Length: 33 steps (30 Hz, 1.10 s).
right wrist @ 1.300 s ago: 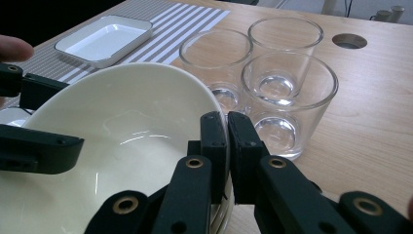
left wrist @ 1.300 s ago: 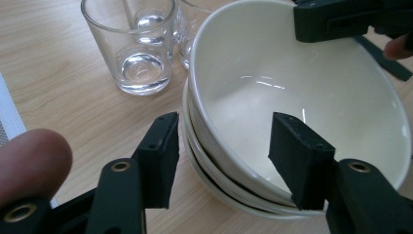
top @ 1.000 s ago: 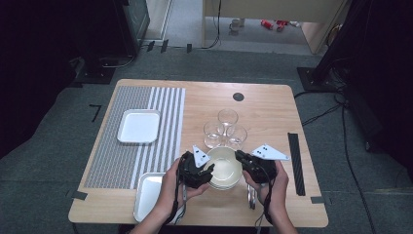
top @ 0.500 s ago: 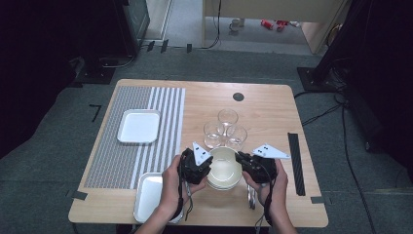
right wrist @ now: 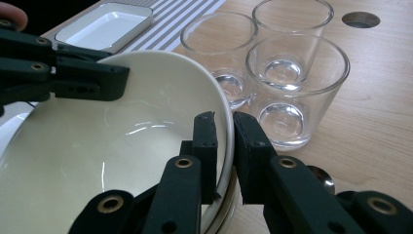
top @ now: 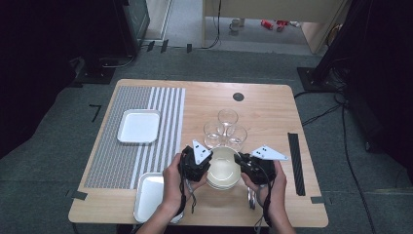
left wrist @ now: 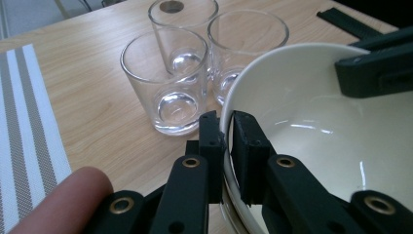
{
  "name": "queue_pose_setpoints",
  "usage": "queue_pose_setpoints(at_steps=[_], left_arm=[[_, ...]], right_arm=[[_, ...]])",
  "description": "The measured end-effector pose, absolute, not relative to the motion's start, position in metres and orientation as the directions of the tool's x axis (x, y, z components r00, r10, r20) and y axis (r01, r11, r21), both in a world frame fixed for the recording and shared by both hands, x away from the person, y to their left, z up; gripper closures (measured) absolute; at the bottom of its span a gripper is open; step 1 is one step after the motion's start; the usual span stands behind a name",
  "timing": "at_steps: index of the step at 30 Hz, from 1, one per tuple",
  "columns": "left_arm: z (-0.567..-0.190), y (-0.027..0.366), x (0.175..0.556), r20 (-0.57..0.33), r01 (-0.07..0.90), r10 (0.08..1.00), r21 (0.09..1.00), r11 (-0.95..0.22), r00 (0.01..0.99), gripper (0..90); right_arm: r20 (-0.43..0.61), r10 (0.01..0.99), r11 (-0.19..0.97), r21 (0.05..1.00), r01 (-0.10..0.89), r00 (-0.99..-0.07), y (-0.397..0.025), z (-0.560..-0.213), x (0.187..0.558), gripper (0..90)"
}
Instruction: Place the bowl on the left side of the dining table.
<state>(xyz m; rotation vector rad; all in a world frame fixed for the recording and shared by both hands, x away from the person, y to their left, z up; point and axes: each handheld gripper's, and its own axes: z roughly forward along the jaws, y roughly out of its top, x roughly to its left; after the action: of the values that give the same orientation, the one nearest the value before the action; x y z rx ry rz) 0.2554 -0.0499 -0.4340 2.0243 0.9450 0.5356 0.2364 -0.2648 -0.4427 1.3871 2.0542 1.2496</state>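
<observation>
Glossy cream bowl (top: 223, 167), round, smooth, mouth up, top of a small stack near front edge of wooden counter (top: 263, 105). Left tool (left wrist: 225, 146) clamped on bowl's left rim, one jaw inside, one outside; right tool (right wrist: 223, 141) clamped likewise on opposite rim. Three clear, thick-bottomed glasses (top: 225, 129) upright just behind bowl, close together. White rectangular tray (top: 147, 195) near on left; striped woven mat (top: 151, 146) beyond. Open counter to right of glasses.

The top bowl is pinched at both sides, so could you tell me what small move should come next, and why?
Probably lift straight up: the left gripper and right gripper clamp opposite rims of the top bowl, and three glasses stand close beyond.
</observation>
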Motion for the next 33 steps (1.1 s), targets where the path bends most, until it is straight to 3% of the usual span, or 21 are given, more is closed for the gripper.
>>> queue_pose_setpoints(at_steps=[15,33], left_arm=[[-0.4291,-0.0490,0.2524,0.052,0.368,0.758,0.851,-0.375,0.650,85.3],[-0.4374,-0.0503,0.2540,0.033,0.415,0.768,0.826,-0.382,0.640,78.2]], right_arm=[[0.131,0.888,0.146,0.829,0.540,-0.441,-0.2603,-0.4469,0.2369,83.2],[0.145,0.893,0.106,0.852,0.513,-0.426,-0.2605,-0.4486,0.2345,84.5]])
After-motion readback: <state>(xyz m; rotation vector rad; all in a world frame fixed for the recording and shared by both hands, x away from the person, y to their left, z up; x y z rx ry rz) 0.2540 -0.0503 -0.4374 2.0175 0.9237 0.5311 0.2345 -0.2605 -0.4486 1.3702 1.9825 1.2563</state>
